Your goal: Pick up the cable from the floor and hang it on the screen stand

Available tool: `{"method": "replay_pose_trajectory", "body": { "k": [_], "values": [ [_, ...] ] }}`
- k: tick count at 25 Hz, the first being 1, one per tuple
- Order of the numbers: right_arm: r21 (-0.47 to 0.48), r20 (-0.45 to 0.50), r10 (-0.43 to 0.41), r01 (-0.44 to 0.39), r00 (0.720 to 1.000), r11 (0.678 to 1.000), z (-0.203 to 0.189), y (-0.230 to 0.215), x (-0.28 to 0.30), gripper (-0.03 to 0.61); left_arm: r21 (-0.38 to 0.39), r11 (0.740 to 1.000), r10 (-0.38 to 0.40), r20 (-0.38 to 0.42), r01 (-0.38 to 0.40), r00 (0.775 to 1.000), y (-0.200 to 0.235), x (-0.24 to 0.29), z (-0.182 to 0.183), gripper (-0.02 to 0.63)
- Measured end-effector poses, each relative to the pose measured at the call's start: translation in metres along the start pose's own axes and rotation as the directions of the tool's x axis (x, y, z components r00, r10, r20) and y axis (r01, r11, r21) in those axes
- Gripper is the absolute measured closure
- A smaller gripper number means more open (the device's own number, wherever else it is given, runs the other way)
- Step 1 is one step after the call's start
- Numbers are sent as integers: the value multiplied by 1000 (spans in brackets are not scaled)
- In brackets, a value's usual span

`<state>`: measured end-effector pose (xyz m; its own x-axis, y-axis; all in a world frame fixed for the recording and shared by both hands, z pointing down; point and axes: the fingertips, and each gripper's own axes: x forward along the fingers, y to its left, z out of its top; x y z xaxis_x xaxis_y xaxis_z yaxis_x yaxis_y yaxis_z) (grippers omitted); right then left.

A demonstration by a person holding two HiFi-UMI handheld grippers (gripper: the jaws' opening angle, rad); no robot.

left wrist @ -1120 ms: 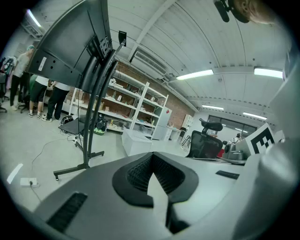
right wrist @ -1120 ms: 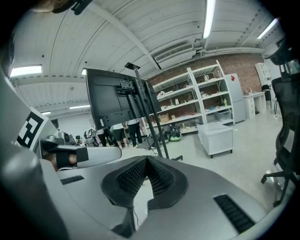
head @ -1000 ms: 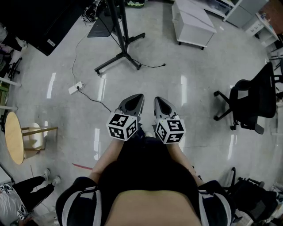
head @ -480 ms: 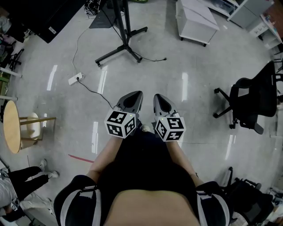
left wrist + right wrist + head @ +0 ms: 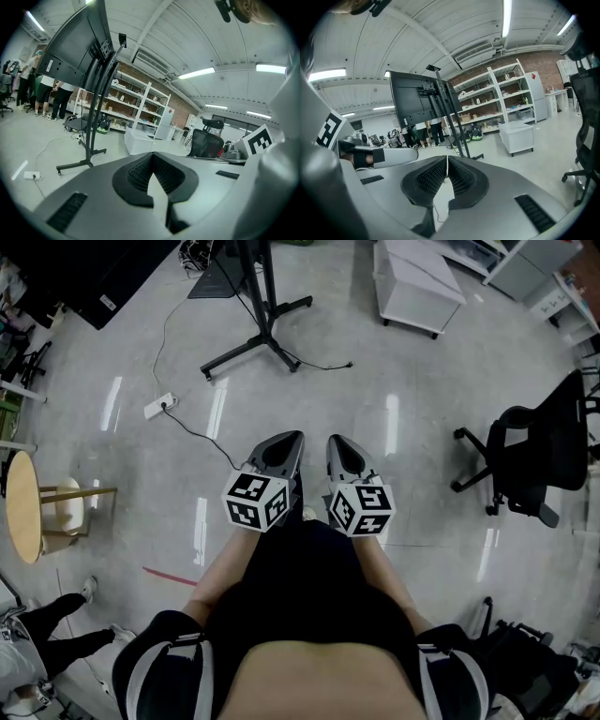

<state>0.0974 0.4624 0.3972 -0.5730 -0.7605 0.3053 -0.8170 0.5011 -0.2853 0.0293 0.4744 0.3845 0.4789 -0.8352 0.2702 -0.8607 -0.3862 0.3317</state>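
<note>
A thin black cable (image 5: 194, 436) lies on the grey floor, running from a white power strip (image 5: 159, 407) toward my left gripper. Beyond it stands the black screen stand (image 5: 266, 319), with the dark screen (image 5: 89, 277) at the upper left. A second thin cable (image 5: 323, 367) trails from the stand's foot. Both grippers hang side by side in front of the person's body, above the floor. The left gripper (image 5: 289, 440) (image 5: 153, 157) is shut and holds nothing. Beside it the right gripper (image 5: 336, 442) (image 5: 447, 159) is also shut and empty. The stand (image 5: 96, 117) (image 5: 452, 122) shows ahead in both gripper views.
A white cabinet on casters (image 5: 417, 287) stands at the back right. A black office chair (image 5: 534, 456) is at the right. At the left are a round wooden table (image 5: 21, 521) and a stool (image 5: 70, 512). A person's legs (image 5: 56, 643) show lower left. Shelving (image 5: 136, 105) lines the far wall.
The floor scene has slid a little up in the head view. The grippers stay side by side and shut. The legs at the lower left have shifted down and left.
</note>
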Motion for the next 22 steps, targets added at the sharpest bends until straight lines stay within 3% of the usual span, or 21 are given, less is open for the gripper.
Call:
{"method": "replay_pose_trajectory", "body": {
  "k": [10,22],
  "values": [
    [10,4,-17,16,1000,1000,18,-17,42,555,13,999,-30,-5,30,1000,20,44,22,611],
    [27,30,-49,49,998,998,82,-40,144,555,10,997,-80,-6,80,997,87,121,87,611]
  ]
}}
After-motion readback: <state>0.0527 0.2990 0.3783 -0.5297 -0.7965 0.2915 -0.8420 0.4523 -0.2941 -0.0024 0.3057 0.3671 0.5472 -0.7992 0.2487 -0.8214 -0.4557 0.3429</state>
